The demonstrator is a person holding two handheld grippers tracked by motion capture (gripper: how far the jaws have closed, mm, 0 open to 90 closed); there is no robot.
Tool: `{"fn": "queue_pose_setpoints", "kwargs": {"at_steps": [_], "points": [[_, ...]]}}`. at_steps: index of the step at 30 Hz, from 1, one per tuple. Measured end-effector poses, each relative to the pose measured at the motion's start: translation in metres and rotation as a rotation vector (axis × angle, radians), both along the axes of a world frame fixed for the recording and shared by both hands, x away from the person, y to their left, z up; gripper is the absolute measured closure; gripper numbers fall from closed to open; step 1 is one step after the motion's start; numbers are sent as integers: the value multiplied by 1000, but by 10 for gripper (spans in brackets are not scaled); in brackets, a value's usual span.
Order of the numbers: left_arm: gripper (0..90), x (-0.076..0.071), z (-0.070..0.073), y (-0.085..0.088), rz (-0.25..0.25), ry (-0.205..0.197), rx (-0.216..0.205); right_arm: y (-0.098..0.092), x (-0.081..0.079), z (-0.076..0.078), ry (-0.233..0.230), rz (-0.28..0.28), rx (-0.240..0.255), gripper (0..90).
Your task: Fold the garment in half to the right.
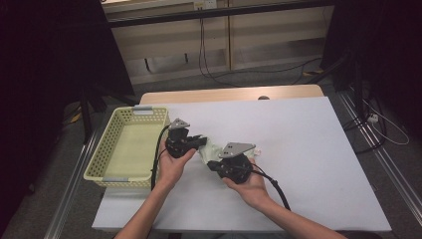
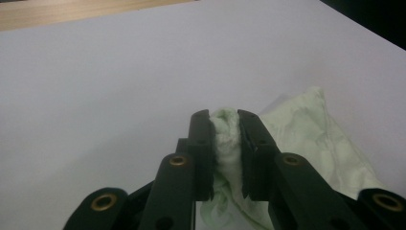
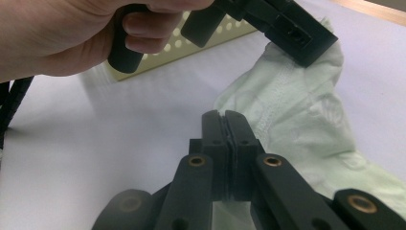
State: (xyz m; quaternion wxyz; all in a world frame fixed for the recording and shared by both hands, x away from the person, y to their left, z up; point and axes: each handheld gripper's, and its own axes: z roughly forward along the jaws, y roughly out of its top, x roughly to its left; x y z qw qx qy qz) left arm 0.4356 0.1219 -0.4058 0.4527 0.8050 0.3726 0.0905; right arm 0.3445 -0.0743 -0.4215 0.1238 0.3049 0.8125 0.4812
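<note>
Two grippers: left gripper [image 1: 200,141] and right gripper [image 1: 213,165], each in one of two hands, left hand [image 1: 172,162] and right hand [image 1: 252,187], with two black jaws apiece and one grey plate on top of each. One pale green cloth [image 1: 209,150], one yellow basket [image 1: 110,149], one table [image 1: 308,149] under one white sheet. Behind, on the floor, several dark cables, too tangled to count.
</note>
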Motion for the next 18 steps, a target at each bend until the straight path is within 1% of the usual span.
{"fn": "queue_pose_setpoints", "kwargs": {"at_steps": [1, 2, 3, 7, 11, 13, 18], "points": [[776, 0, 0, -2, -1, -2, -10, -1, 0, 0, 1, -3, 2, 886], [776, 0, 0, -4, -3, -3, -11, -2, -1, 0, 0, -5, 1, 886], [775, 0, 1, -6, -10, -4, -1, -4, -1, 0, 2, -7, 0, 886], [775, 0, 2, -15, -19, -8, -2, -8, -3, 0, 3, -17, 4, 886], [775, 1, -1, -22, -31, -5, 14, -13, -4, -2, 7, -25, 4, 886], [773, 2, -2, -24, -36, -9, 14, -16, -4, -2, 10, -29, 9, 885], [773, 4, -4, -29, -38, 3, 14, -21, -5, -4, 12, -40, 10, 885]]}}
